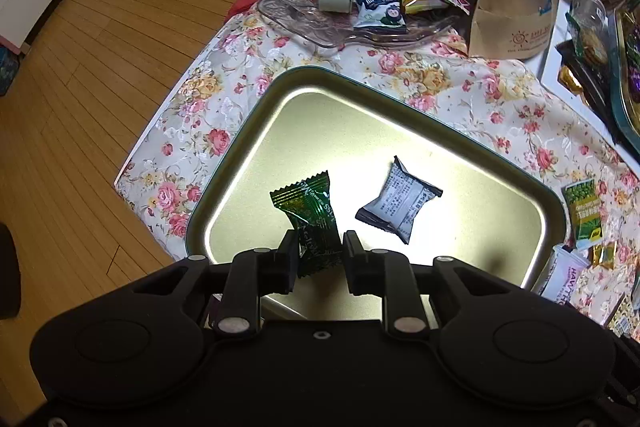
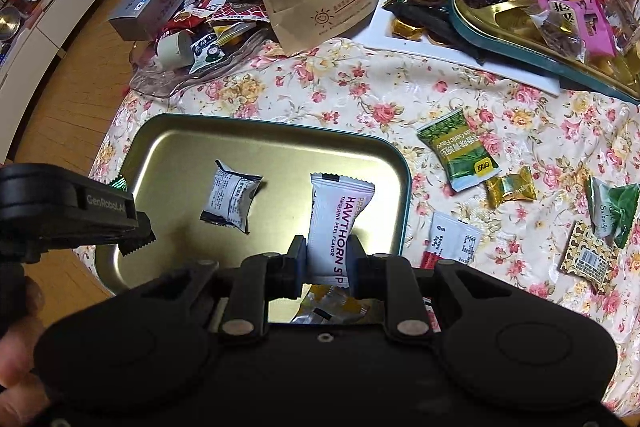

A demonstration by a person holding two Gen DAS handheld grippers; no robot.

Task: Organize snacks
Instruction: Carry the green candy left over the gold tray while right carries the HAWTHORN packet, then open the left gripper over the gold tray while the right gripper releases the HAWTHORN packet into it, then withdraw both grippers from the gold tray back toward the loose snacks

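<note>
From the left wrist, the left gripper (image 1: pixel 320 251) hung over the tin tray (image 1: pixel 224 183) with a green candy (image 1: pixel 316 215) between its fingers. A gap showed on the right side of the wrapper, so the pads looked parted rather than pressing; whether the candy hung free or was caught on the left finger could not be told. A grey-white packet (image 1: pixel 400 203) lay in the tray ahead and to the right.

From the right wrist, the right gripper (image 2: pixel 326 259) was closed on the lower end of a white hawthorn stick (image 2: pixel 334 223), holding it upright over the near right of the tray (image 2: pixel 256 137). The packet (image 2: pixel 232 203) lay ahead-left.

Both snacks looked light, soft and crinkly, with slippery film; the crimped ends or mid-body seemed the safest holds.

Only the right view showed the loose snacks on the floral tabletop (image 2: pixel 360 87) to the right, and the left gripper from the side.
</note>
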